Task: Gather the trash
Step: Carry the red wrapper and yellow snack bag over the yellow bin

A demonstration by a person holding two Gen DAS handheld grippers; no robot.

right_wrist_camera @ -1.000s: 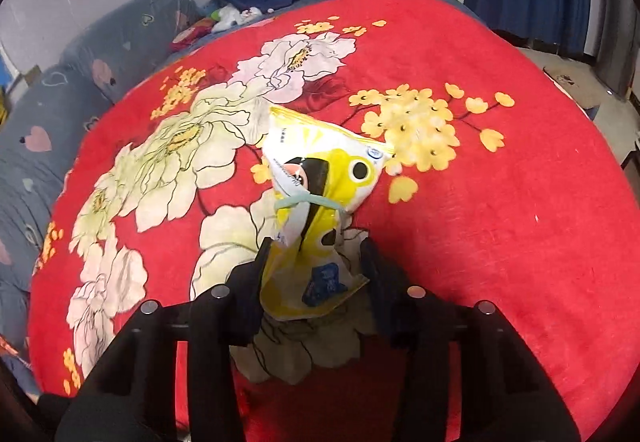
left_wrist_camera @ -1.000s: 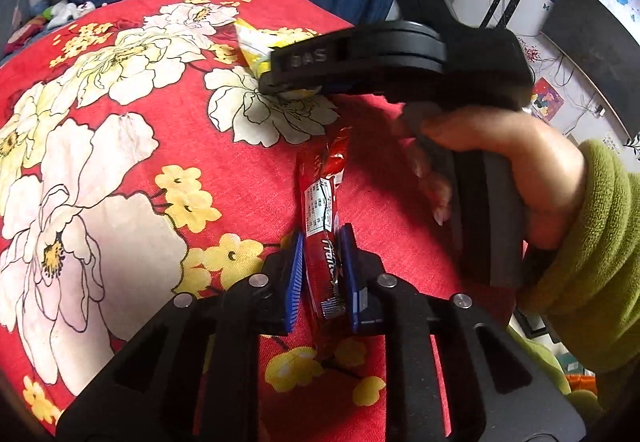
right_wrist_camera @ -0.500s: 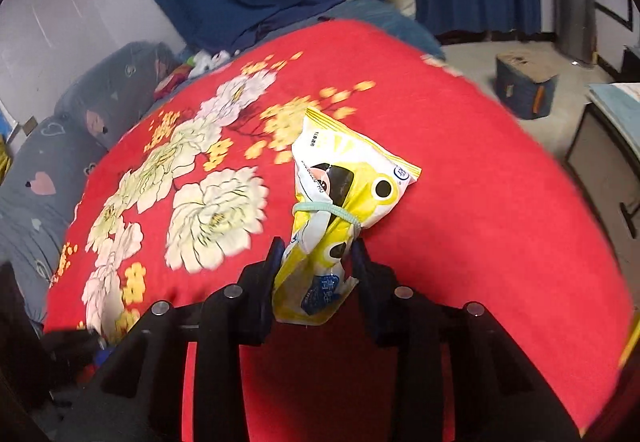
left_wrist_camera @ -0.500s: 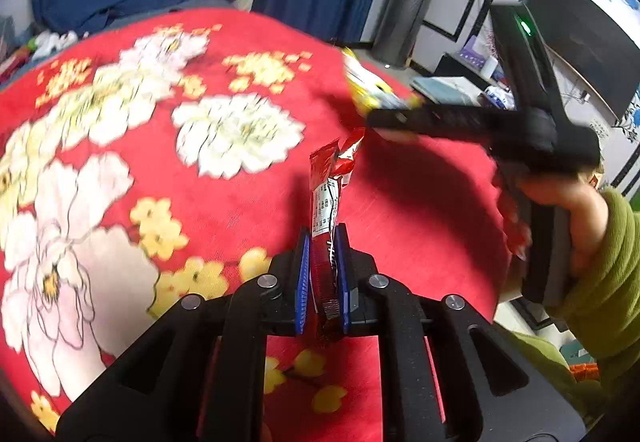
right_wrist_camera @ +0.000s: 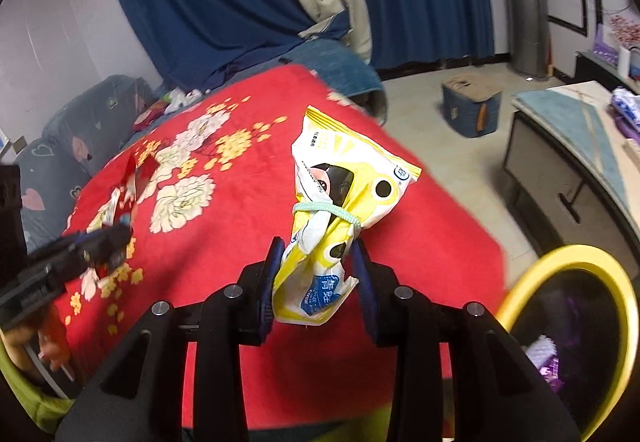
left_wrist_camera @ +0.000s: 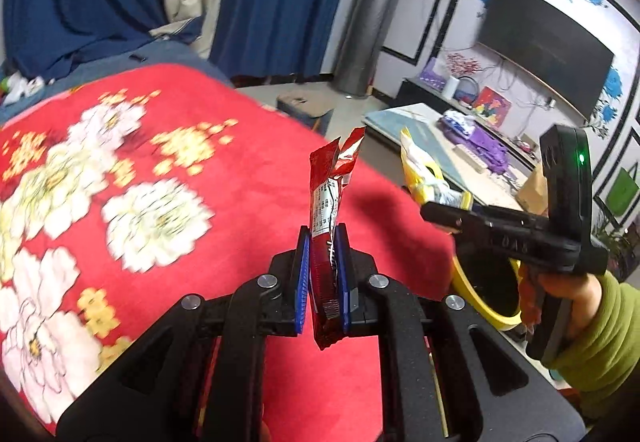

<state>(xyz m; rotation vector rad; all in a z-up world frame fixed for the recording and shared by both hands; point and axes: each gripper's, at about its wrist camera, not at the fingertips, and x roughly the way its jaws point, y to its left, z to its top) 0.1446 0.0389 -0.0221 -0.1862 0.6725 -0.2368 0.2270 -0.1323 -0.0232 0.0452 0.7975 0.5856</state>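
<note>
Carrying two pieces of trash at once leaves room for a slip on either side. The left gripper is pinching a red snack wrapper low on its length, its blue pads pressed against the foil, so most of the wrapper stands free above the jaws; a quick swing could, I judge, let the slick strip slide out and drop back on the red floral blanket. The right gripper is clamped on a crumpled yellow chip bag bound round its middle with a pale green hair tie. It grips only the lower end, the bulk leaning out ahead, and the bag is soft and air-filled, so it may creep in the grip or tip to one side.

A yellow-rimmed trash bin sits on the floor just off the blanket's near right corner, lined in black with scraps already in it. Both wrappers are held above the blanket's right part, short of the bin. Likely trouble at the drop: letting go before the bag clears the yellow rim, so it lands on the floor or catches on the edge.

In the left wrist view the right gripper lies between the red wrapper and the bin, so the two tools could knock together if both head for the opening at once. A low table stands close behind the bin, and a small blue box sits on the floor farther off.
</note>
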